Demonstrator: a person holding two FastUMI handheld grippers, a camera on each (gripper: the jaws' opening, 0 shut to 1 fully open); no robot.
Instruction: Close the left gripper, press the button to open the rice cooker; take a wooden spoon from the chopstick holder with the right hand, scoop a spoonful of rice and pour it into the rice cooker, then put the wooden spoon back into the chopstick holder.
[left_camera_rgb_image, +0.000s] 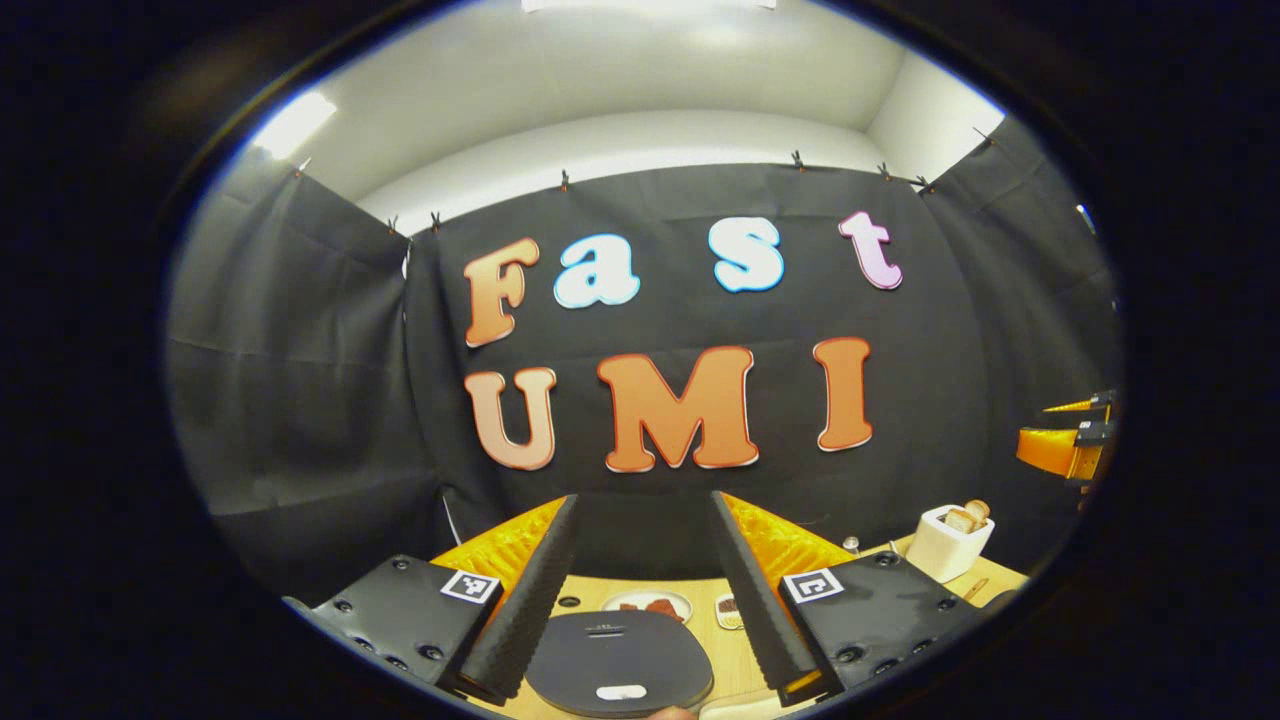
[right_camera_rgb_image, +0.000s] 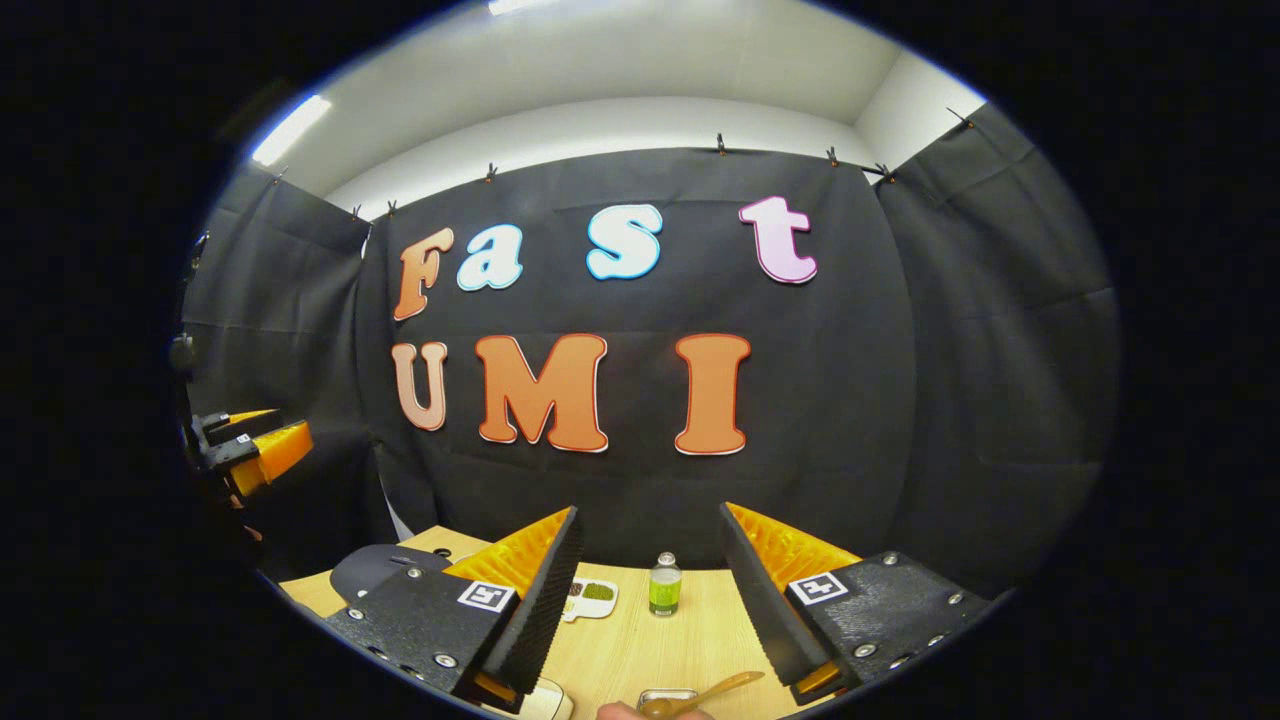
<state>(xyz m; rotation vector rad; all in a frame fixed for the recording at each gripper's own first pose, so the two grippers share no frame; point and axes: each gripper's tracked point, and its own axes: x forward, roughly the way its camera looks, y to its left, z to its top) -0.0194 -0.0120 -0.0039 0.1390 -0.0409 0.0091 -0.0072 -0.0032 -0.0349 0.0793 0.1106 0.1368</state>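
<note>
Left claw (left_camera_rgb_image: 640, 590) wide apart, empty, high over the counter (left_camera_rgb_image: 735, 670); rice cooker (left_camera_rgb_image: 618, 662) at 6 o'clock below it, lid down, button unpressed by my reading. Right claw (right_camera_rgb_image: 648, 590) also wide, empty; wooden spoon (right_camera_rgb_image: 700, 694) at 6 o'clock. Chopstick holder (left_camera_rgb_image: 947, 543) at 3 o'clock of left claw. Judgement: nothing done, all steps remain.

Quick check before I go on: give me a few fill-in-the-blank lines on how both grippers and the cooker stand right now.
1. The left gripper has its fingers ___.
2. The rice cooker below it has its lid ___.
3. The right gripper holds ___ between its fingers.
4. The small bottle on the table has a ___ label.

Missing: open; shut; nothing; green
</note>
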